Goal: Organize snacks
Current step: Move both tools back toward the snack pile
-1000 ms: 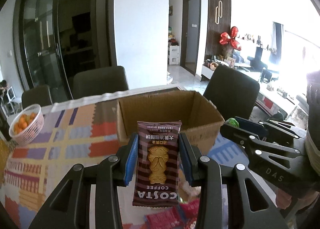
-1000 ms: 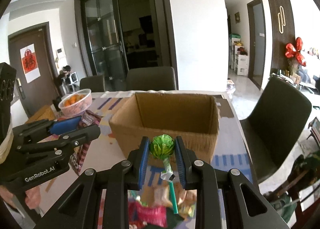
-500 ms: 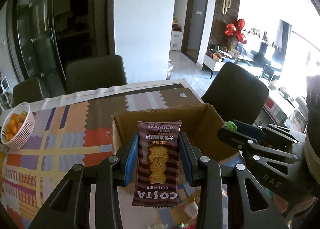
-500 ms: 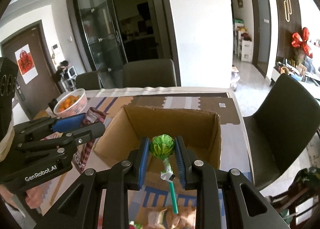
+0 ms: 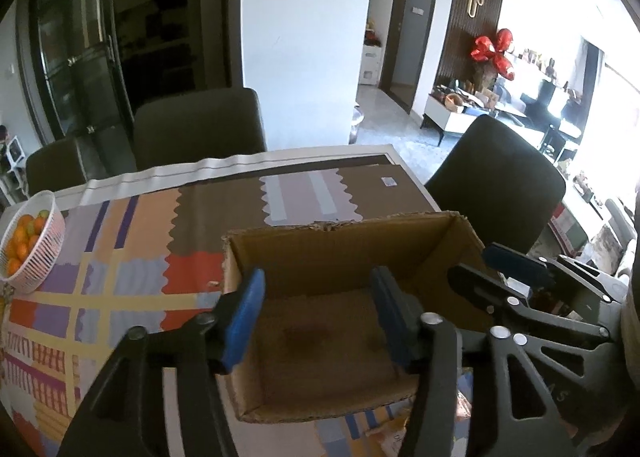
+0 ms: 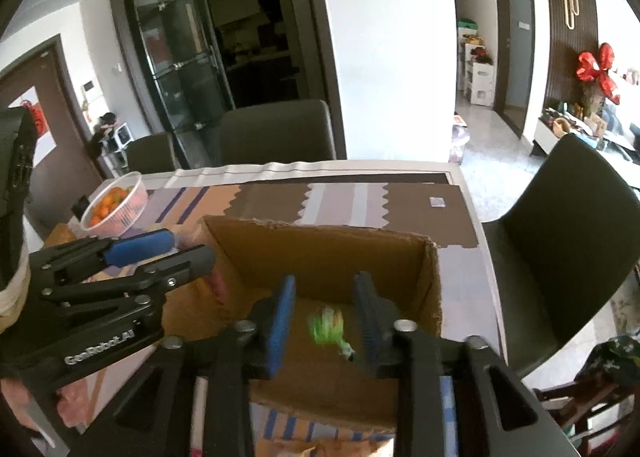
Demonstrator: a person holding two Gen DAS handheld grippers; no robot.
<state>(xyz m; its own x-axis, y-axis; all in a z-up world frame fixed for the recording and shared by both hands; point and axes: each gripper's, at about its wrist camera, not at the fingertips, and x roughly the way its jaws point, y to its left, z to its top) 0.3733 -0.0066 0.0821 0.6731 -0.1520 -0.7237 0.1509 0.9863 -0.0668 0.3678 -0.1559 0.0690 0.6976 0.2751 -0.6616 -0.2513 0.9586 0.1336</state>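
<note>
An open cardboard box [image 5: 336, 241] stands on the patterned table; it also shows in the right wrist view [image 6: 320, 245]. My left gripper [image 5: 318, 317] is open and empty above the box. A dark blurred patch on the box floor may be the brown Costa snack packet [image 5: 306, 335]. My right gripper [image 6: 325, 323] is open over the box. The green lollipop [image 6: 329, 327] is blurred between the fingers, loose and falling into the box. Each gripper shows at the side of the other's view.
A white basket of oranges [image 5: 30, 245] stands at the table's left; it also shows in the right wrist view [image 6: 114, 209]. Dark chairs [image 5: 198, 129] stand behind and to the right [image 5: 500, 177]. Loose snack packets [image 6: 320, 447] lie in front of the box.
Both grippers moved forward over the box and opened. The left one let go of the Costa packet, the right one let go of the green lollipop, which is dropping.
</note>
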